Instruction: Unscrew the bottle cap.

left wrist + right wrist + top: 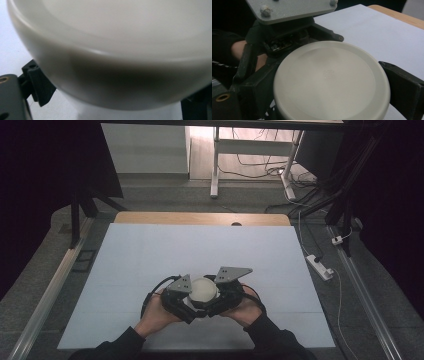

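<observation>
A round cream-white lid (203,290) (329,80) sits near the table's front edge, between both hands. It tops what looks like a white container (125,113). My right gripper (218,295) (329,81) has one black jaw against each side of the lid's rim. My left gripper (187,297) (117,102) comes in from the opposite side, low under the lid (112,50), with its jaws flanking the white body. The left gripper's grey plate (287,8) shows just behind the lid in the right gripper view.
The white sheet (200,250) covers the table, with a wooden edge (200,218) at the far side. A power strip (320,266) and cables lie on the floor to the right. Metal rails run along both sides.
</observation>
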Motion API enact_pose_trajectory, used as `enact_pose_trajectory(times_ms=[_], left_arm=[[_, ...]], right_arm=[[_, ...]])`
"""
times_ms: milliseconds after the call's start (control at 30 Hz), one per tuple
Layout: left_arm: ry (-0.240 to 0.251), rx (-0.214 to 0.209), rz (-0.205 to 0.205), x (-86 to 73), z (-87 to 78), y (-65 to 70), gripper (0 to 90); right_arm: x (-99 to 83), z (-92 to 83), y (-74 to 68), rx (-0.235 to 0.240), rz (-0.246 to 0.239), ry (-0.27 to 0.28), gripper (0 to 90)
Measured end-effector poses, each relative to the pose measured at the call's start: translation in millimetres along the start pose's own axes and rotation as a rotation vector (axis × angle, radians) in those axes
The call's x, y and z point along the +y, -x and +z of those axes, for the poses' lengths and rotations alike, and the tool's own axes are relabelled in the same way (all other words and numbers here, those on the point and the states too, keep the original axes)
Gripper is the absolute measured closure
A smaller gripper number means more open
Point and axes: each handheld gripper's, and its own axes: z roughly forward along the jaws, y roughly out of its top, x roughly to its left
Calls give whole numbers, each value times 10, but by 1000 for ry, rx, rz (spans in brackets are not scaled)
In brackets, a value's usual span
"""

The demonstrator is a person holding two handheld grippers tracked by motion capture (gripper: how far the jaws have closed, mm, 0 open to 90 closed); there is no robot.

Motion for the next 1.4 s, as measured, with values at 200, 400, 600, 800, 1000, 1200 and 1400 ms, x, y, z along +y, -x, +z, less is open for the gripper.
enact_pose_trajectory(times_ms=[200,400,600,800,1000,1200,1400], left_arm=[[4,-65,14,8,6,-19,73],[-5,-78,32,12,20,-14,73],[-12,-29,34,14,8,1,72],[0,27,4,16,-25,1,73],[2,92,-30,23,-39,8,72],[1,131,-42,49,-28,56,72],[1,124,-39,57,-30,63,72]], right_arm=[[-13,-18,121,127,-30,6,72],[-14,-23,201,225,-60,-5,71],[-15,-10,161,159,-36,-9,0],[20,-86,90,39,5,-8,0],[12,-63,-9,-68,43,-5,0],[19,18,-91,-130,94,26,7],[3,32,-137,-169,79,50,63]])
